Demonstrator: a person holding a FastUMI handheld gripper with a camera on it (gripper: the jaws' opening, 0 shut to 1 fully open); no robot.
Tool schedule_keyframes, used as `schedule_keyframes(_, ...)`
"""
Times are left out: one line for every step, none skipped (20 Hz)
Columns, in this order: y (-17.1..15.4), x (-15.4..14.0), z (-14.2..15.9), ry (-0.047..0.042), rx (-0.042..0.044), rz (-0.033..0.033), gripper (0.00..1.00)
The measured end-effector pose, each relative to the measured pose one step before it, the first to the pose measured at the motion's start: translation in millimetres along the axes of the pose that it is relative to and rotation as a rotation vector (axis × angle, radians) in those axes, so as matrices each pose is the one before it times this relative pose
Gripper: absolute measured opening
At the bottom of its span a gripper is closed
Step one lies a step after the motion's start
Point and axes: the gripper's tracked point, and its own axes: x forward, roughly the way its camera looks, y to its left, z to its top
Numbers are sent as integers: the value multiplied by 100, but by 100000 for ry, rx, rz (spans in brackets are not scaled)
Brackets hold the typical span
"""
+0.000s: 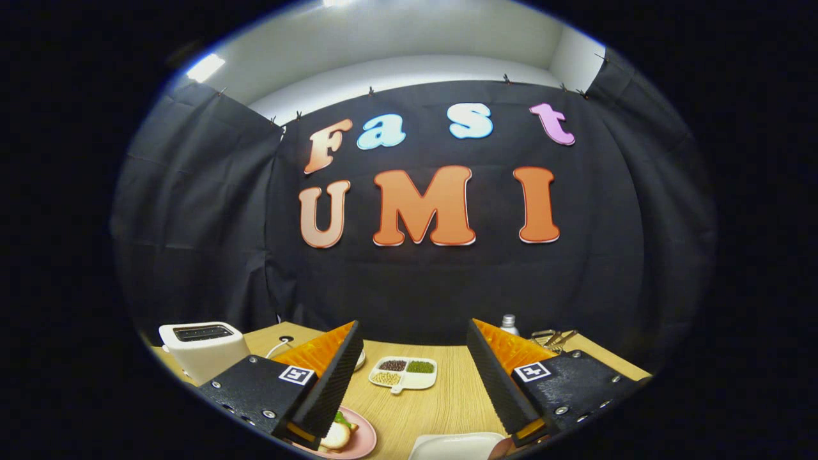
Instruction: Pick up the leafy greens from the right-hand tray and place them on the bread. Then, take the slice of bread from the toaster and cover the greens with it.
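My gripper (414,332) is open, held above the wooden table (447,402) with nothing between its fingers. Below the left finger (326,383) a pink plate (364,444) holds a slice of bread (337,437) with a bit of green leaf (343,420) on it, partly hidden by that finger. A white toaster (204,348) stands at the back left, beyond the left finger; I cannot tell what is in its dark slot. The rim of a white tray (457,444) shows low between the fingers, near the right one.
A white divided dish (404,374) with beans and grains lies ahead between the fingers. A small bottle (508,324) and some metal utensils (553,337) stand at the back right, by the black cloth wall. A cable (276,348) runs from the toaster.
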Motion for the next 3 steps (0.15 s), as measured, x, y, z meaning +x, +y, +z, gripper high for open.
schedule_keyframes(-26,-103,462,-1997,-338,109,98)
schedule_keyframes(100,171,285,-1018,-406,651,98)
schedule_keyframes(100,128,-331,1560,-824,713,98)
